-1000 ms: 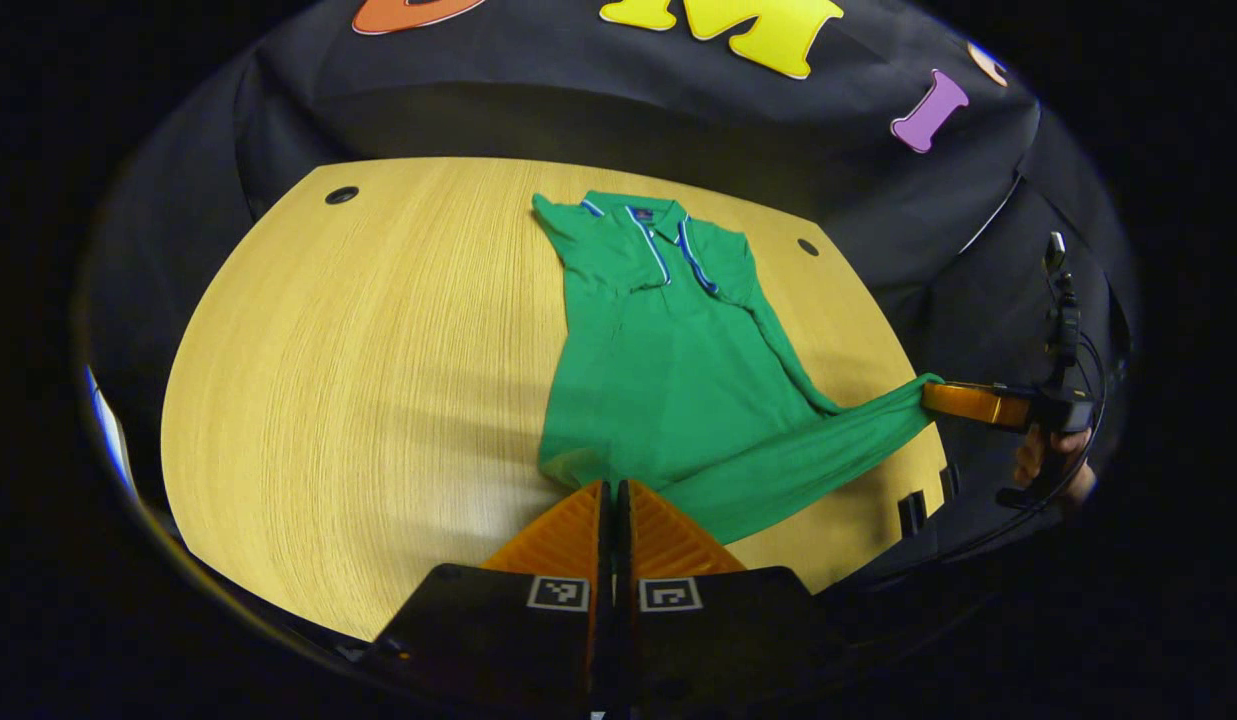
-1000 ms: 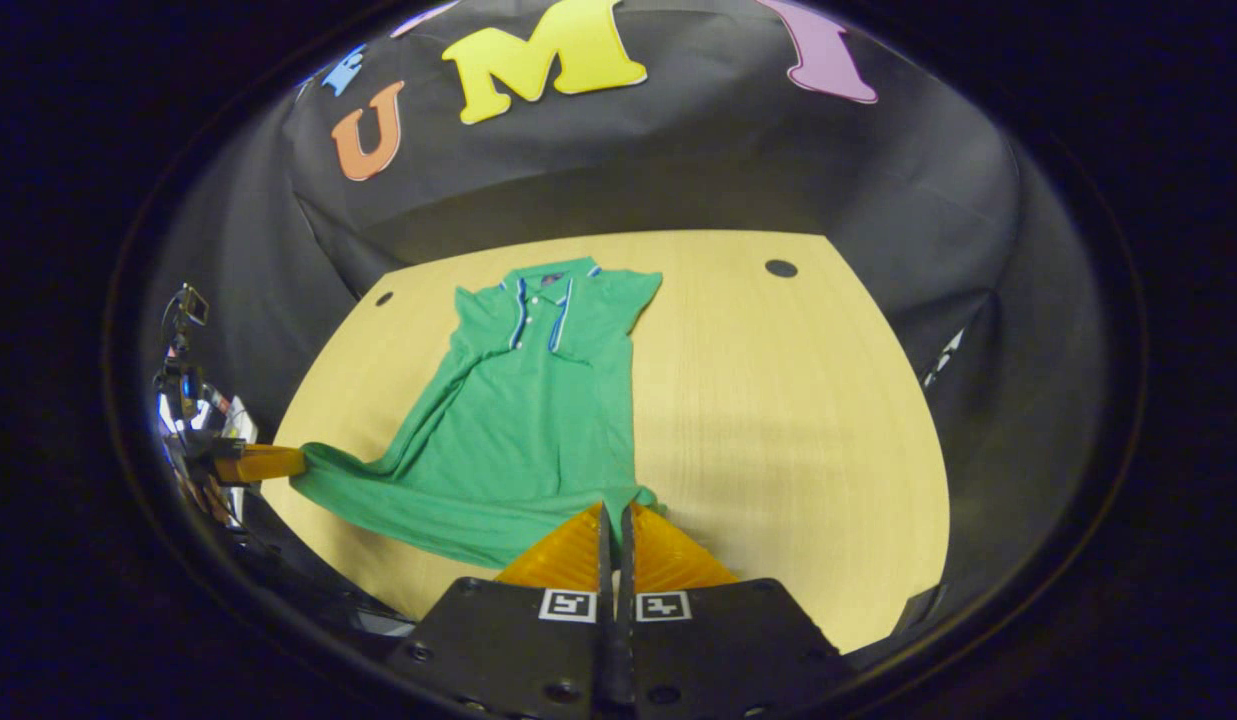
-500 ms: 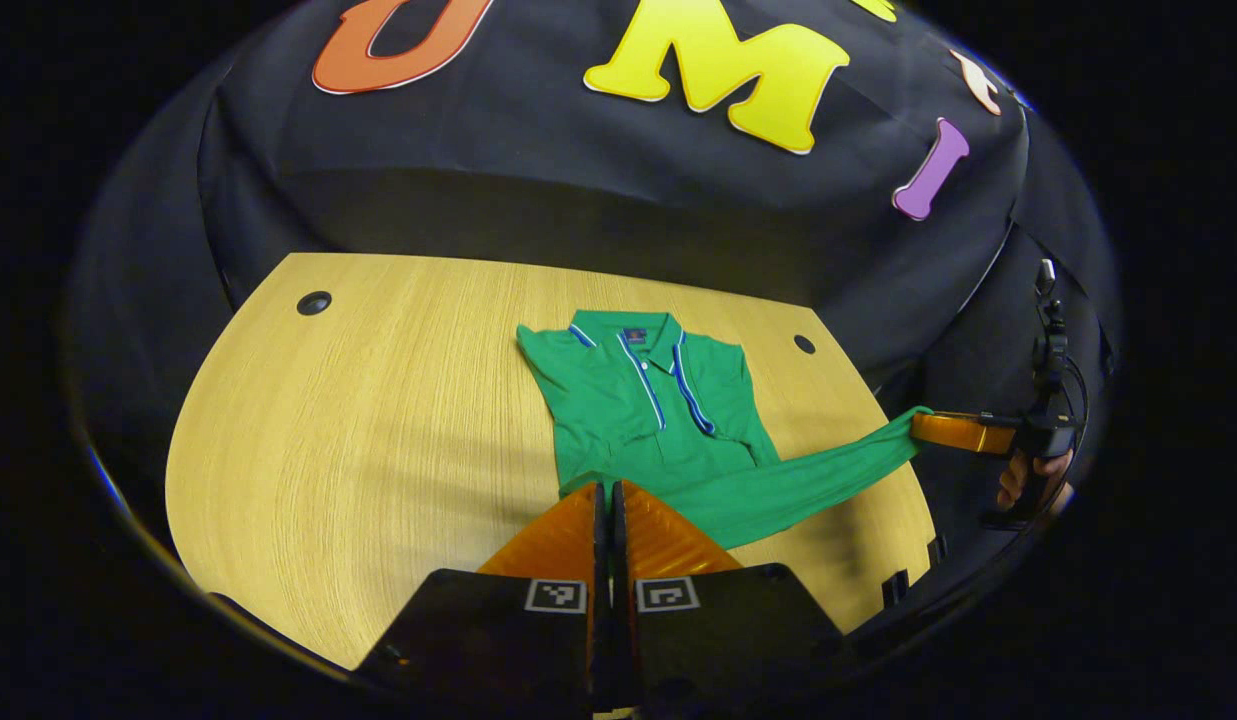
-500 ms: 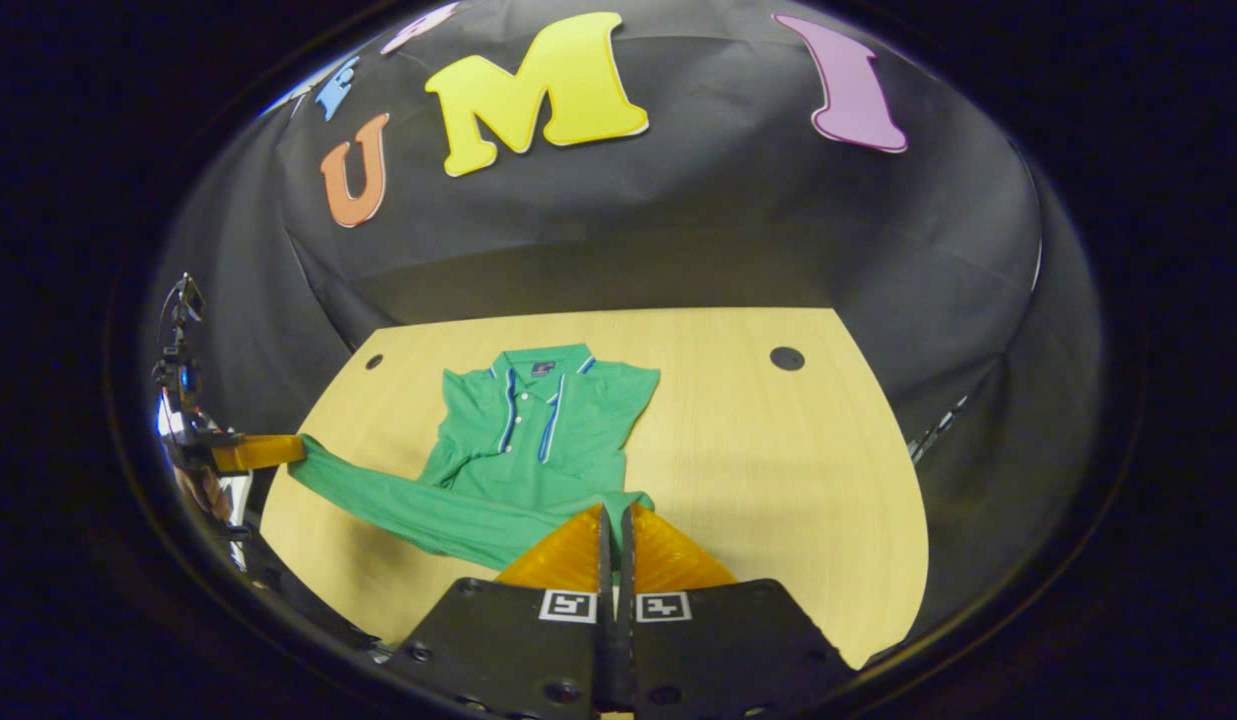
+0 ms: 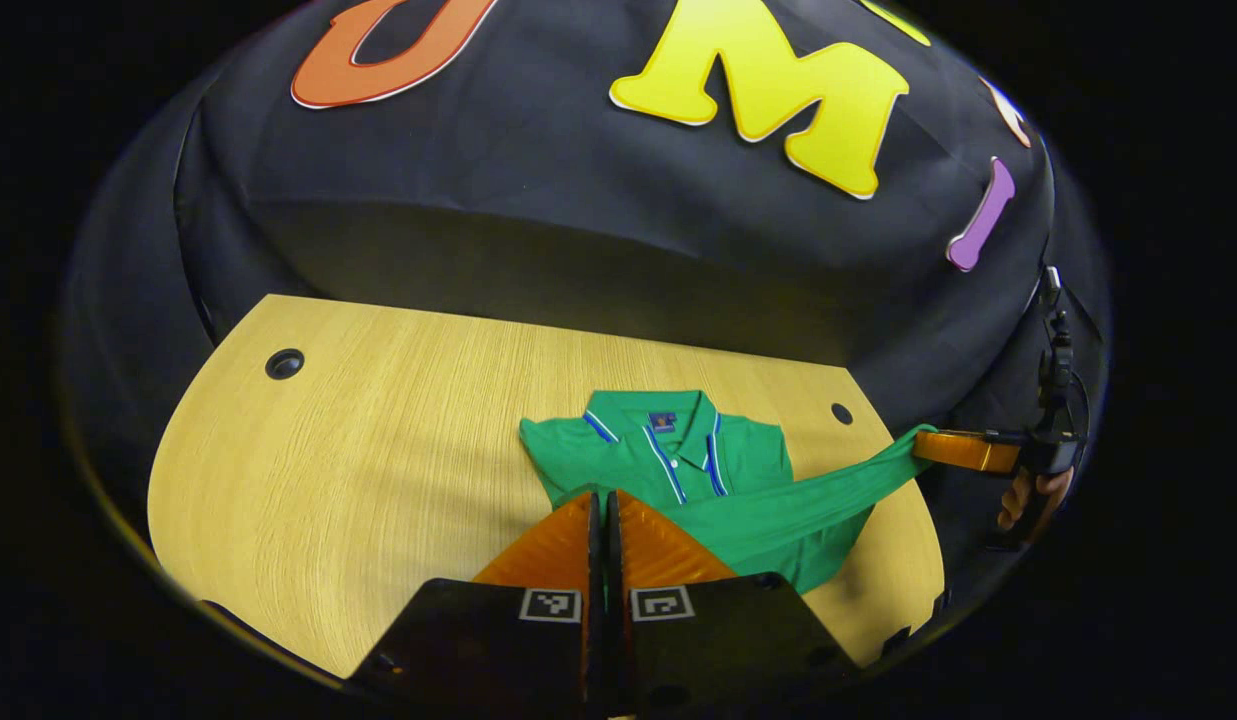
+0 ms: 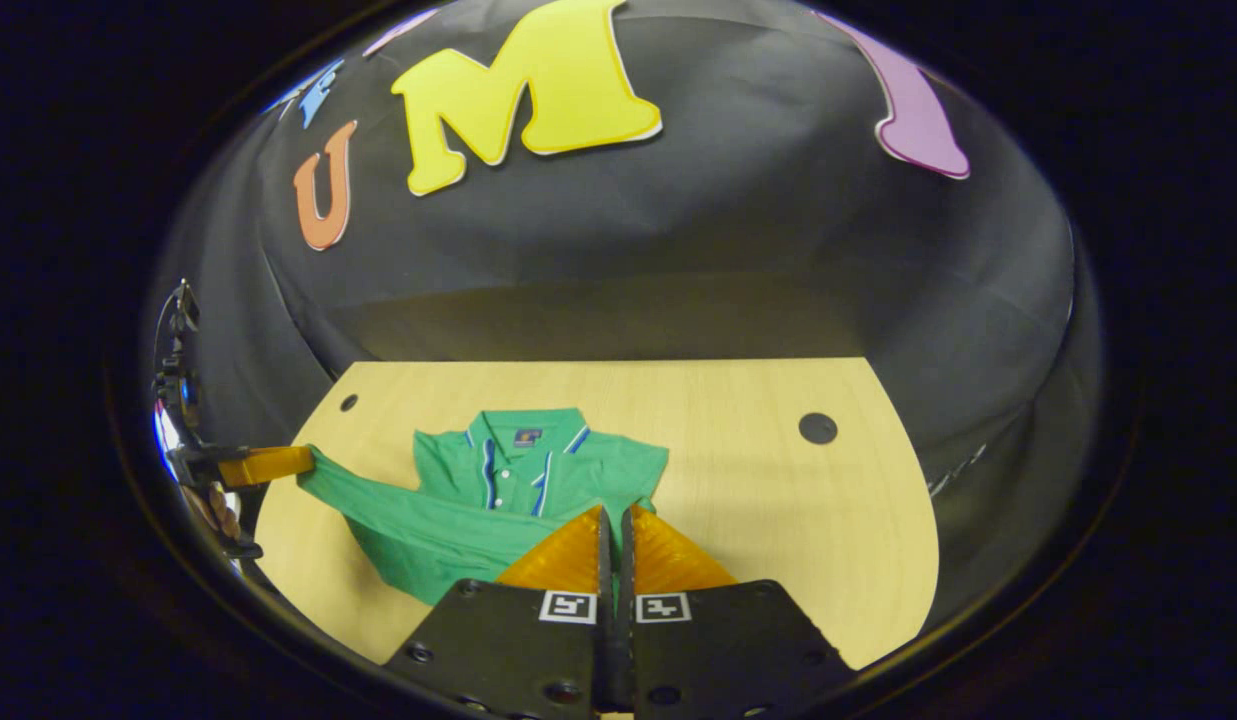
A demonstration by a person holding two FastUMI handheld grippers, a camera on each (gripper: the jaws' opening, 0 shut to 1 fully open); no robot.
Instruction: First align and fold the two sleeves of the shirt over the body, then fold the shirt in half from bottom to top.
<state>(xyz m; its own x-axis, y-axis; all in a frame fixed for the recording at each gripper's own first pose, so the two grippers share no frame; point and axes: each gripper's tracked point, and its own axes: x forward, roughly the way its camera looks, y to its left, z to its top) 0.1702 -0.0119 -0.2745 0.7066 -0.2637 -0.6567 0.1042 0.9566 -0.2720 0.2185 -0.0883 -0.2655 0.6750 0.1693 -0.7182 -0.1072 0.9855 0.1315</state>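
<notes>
on the wooden table [image 5: 358, 470], a green shirt [image 5: 668, 460] lying collar-up toward the booth wall, its hem lifted off the top and stretched taut between 2 claws. at the bottom of the left gripper view, left gripper [image 5: 605, 505] clamped together on 1 hem corner. likewise in the right gripper view, right gripper [image 6: 612, 518] pinched on the other corner, collar just beyond both tips.
</notes>
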